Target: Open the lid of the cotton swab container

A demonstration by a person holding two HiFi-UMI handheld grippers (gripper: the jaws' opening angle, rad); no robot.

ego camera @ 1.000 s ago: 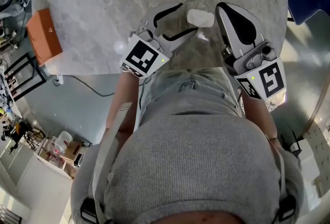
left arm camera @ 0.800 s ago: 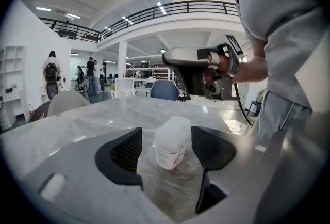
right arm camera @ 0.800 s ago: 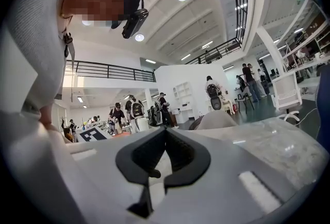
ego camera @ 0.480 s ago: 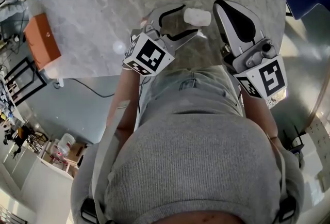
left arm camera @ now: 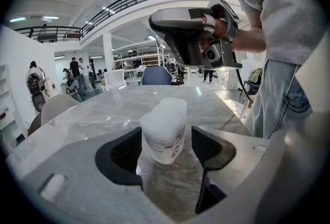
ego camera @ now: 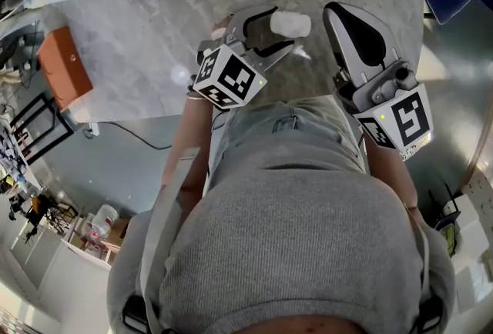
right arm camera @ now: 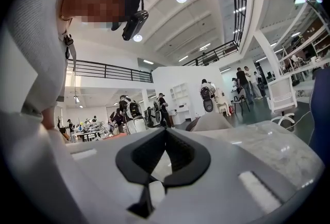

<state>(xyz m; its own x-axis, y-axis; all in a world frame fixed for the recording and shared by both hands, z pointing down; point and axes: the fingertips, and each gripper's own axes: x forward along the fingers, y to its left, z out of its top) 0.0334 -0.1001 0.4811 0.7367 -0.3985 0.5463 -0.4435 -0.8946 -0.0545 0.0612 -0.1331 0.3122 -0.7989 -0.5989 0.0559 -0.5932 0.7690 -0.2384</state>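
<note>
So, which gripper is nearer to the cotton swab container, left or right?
Left. The left gripper has its open jaws on either side of the cotton swab container, not pressing it. The right gripper, shut and empty, is off to its right, clear of it.

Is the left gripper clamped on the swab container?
No, the container stands between the left gripper's open jaws, a gap showing beside it.

Print on the cotton swab container [left arm camera: 164,127] is too small to read; the torso [ego camera: 293,232] hides the bench [ego camera: 146,48] at six o'clock.
</note>
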